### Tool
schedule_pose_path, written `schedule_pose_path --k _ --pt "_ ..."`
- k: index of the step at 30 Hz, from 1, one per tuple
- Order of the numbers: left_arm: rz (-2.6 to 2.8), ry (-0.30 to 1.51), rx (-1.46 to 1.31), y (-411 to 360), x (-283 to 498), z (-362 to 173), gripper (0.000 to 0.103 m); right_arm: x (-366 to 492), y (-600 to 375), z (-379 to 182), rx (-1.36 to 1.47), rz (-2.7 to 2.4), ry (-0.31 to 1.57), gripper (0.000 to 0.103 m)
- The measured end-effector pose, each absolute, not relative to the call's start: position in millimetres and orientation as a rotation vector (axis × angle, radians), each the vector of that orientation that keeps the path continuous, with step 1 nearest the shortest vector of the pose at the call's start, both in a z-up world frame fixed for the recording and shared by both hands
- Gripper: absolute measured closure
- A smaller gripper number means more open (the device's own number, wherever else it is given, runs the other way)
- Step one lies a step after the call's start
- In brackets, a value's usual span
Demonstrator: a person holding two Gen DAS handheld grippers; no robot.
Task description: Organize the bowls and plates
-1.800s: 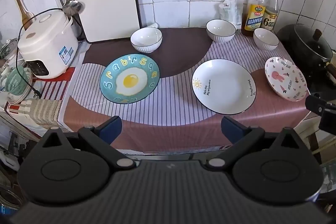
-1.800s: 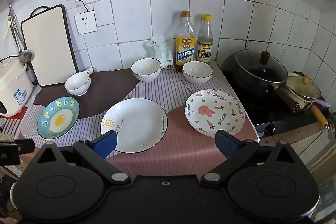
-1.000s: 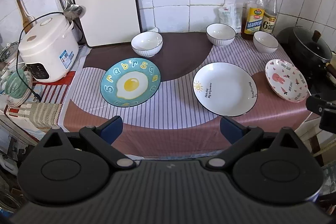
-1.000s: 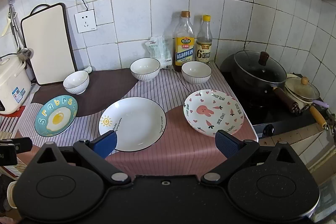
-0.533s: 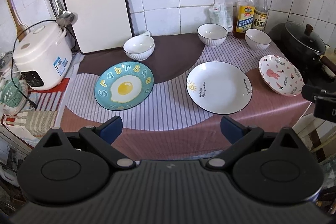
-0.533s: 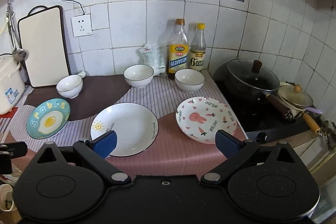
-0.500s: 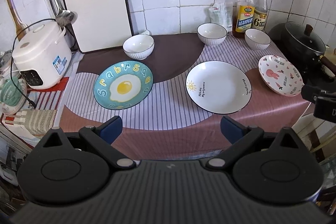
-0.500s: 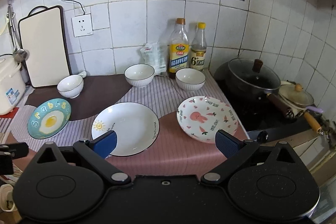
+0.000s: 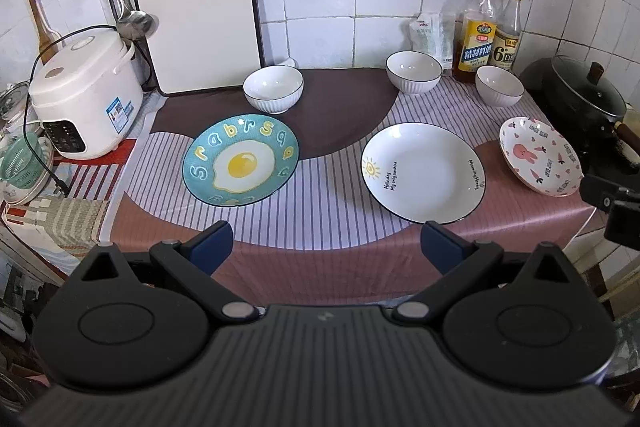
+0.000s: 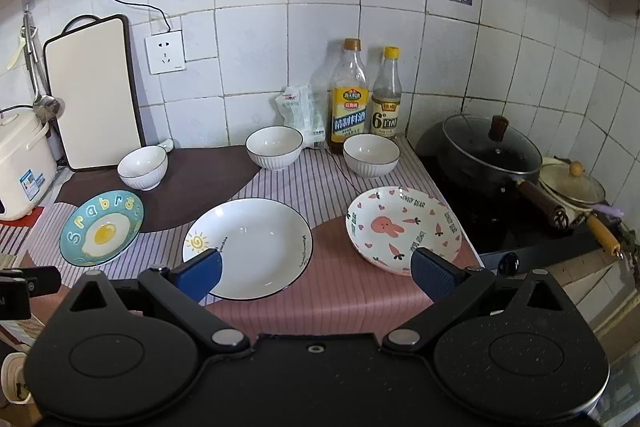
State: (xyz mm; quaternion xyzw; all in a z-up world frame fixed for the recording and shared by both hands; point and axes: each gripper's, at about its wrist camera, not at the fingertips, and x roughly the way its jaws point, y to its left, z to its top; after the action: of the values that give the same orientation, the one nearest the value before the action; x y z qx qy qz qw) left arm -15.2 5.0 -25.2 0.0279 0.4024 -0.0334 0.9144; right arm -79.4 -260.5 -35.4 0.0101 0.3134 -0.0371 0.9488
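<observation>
Three plates lie in a row on the striped cloth: a blue egg plate [image 9: 241, 165] [image 10: 101, 227] at left, a white sun plate [image 9: 422, 171] [image 10: 248, 247] in the middle, a pink rabbit plate [image 9: 540, 155] [image 10: 403, 229] at right. Three white bowls stand behind them: left [image 9: 273, 89] [image 10: 143, 167], middle [image 9: 414, 71] [image 10: 274, 148], right [image 9: 499, 85] [image 10: 371, 154]. My left gripper [image 9: 326, 247] is open and empty, off the counter's front edge. My right gripper [image 10: 316, 269] is open and empty, before the white and rabbit plates.
A rice cooker [image 9: 84, 91] and a white cutting board [image 9: 196, 11] stand at back left. Two bottles [image 10: 348, 97] and a bag stand at the back wall. A lidded black pan [image 10: 490, 151] sits on the stove at right. The counter's front edge lies just ahead.
Both grippers have shifted slightly, so the counter sits a little differently in each view. Jaws stay open. Plates and bowls have not moved.
</observation>
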Motion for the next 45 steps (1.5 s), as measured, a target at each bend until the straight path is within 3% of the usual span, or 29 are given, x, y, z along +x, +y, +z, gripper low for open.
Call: schedule_pose_path --k 30,40,45 --pt "-0.085 0.858 0.063 -4.6 -11.4 -23.9 0.001 -78.8 -267.4 -43.5 0.056 -0.060 0.620 0.001" --pt "-0.218 0.923 0.016 -11.7 39.7 -21.9 0.001 -68.4 -275.6 -59.5 0.041 0.116 0.452 0.001" --pt "-0.283 0.953 0.006 -13.7 75.6 -45.5 0.003 -31.2 -281.4 -81.1 0.048 0.219 0.530 0.007"
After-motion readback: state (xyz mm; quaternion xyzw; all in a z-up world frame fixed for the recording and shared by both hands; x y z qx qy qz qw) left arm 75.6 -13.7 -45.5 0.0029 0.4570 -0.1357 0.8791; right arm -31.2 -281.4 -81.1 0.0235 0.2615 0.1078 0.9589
